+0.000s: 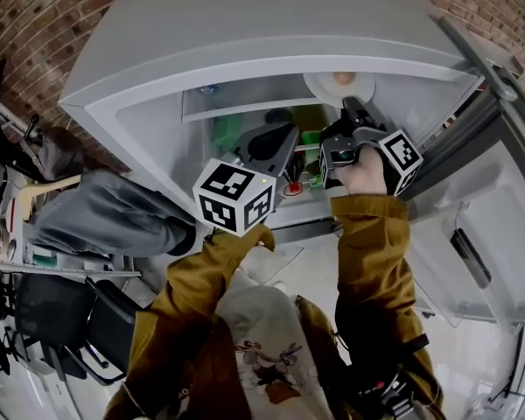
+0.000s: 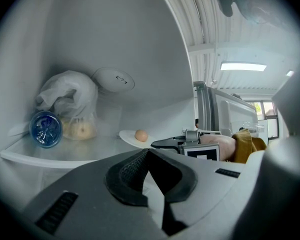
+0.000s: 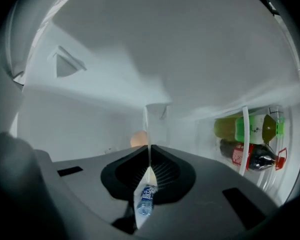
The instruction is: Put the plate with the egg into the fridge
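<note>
Sliding the plate (image 1: 320, 90) with the egg (image 1: 343, 78) onto the top shelf (image 2: 90, 149) of the fridge (image 1: 245, 33), by the look of things.

Right hand-held gripper (image 3: 149, 149): pressed almost together, pinching the plate's rim edge-on, with the egg just beyond the jaws.

Left hand-held gripper (image 2: 149, 153): pressed together on nothing, hanging at the fridge opening, beside and a little below the right one.

Plate already inside, over the front right part of the shelf; impossible to say whether resting on it or just above. On the left of the shelf, a blue bottle (image 2: 45, 129) on its side with a bag (image 2: 70, 101) right behind it, both well apart from the plate. Drinks (image 3: 250, 139) behind a white rail off to the right.

To do this step well:
- Keep the plate level, so as not to roll the egg off.
- Lower until flat on the shelf before easing the grip.
- Probably push in a little further, leaving no rim hanging over the shelf's front edge.
- Spread the jaws only slightly, then draw straight back along the rim without lifting, to avoid tipping the plate.
- Steer clear of the blue bottle and bag.
- Hold the left hand-held gripper out of the way, free for the door afterwards.
</note>
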Tool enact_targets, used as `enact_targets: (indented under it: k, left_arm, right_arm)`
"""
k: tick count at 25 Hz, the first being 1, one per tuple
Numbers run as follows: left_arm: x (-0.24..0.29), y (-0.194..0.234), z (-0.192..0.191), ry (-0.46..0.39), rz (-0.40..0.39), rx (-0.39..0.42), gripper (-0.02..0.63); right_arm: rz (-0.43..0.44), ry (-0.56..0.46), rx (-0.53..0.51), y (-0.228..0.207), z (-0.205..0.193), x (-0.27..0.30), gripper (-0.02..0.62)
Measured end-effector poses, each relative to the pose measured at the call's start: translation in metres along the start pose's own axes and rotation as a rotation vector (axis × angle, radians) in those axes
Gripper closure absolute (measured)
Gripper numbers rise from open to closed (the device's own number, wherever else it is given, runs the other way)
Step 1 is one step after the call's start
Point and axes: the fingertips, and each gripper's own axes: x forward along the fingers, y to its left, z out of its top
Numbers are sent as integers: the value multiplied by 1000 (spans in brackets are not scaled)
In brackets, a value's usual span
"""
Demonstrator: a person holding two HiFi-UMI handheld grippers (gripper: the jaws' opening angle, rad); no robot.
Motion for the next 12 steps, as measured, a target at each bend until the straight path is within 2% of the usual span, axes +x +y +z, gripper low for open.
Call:
enact_targets:
  k: [12]
  left_arm:
    - [3, -1, 0, -4, -9, -11, 600]
  right_arm:
    - [-33, 5, -17, -1, 0, 2, 575]
